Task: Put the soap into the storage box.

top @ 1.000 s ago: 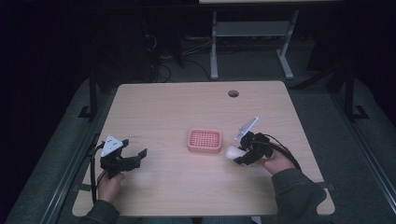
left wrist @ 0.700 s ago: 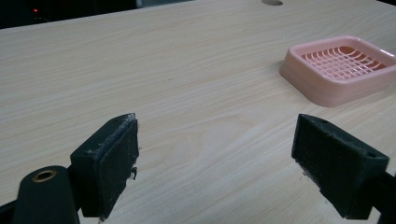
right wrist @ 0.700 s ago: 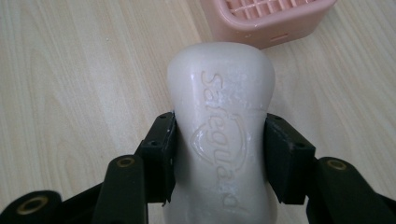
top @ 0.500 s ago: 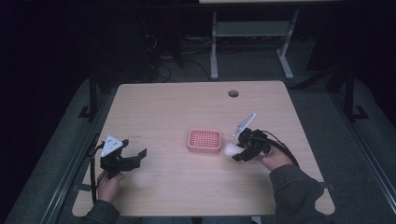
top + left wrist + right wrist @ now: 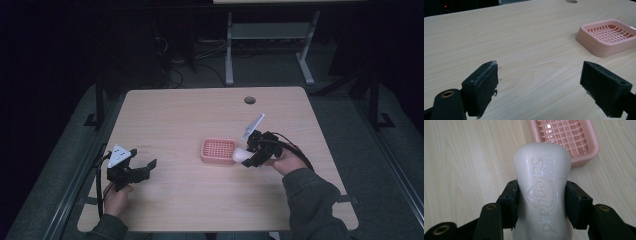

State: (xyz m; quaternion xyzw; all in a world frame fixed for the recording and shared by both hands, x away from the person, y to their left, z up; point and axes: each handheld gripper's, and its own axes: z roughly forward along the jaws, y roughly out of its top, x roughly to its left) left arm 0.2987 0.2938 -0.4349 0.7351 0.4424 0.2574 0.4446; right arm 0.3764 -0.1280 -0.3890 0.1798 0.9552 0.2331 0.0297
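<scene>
A white bar of soap [image 5: 541, 192] with raised lettering sits clamped between the pads of my right gripper [image 5: 541, 202], held above the table. In the high view the soap [image 5: 240, 155] hangs just off the right edge of the pink slotted soap dish [image 5: 218, 150], and my right gripper [image 5: 246, 156] points left toward it. The dish [image 5: 566, 140] lies beyond the soap in the right gripper view. My left gripper [image 5: 150, 167] rests at the table's left front, jaws wide apart with nothing between them; the dish [image 5: 607, 36] shows far to its right.
The wooden table [image 5: 180, 115] has a round cable hole [image 5: 249, 100] near its far edge. Beyond the table stands a metal desk frame [image 5: 270, 45] with cables on the dark floor. Table edges run close to both hands.
My right gripper has carried the soap leftward and slightly up, closer to the dish's right edge. The left gripper has stayed where it was.
</scene>
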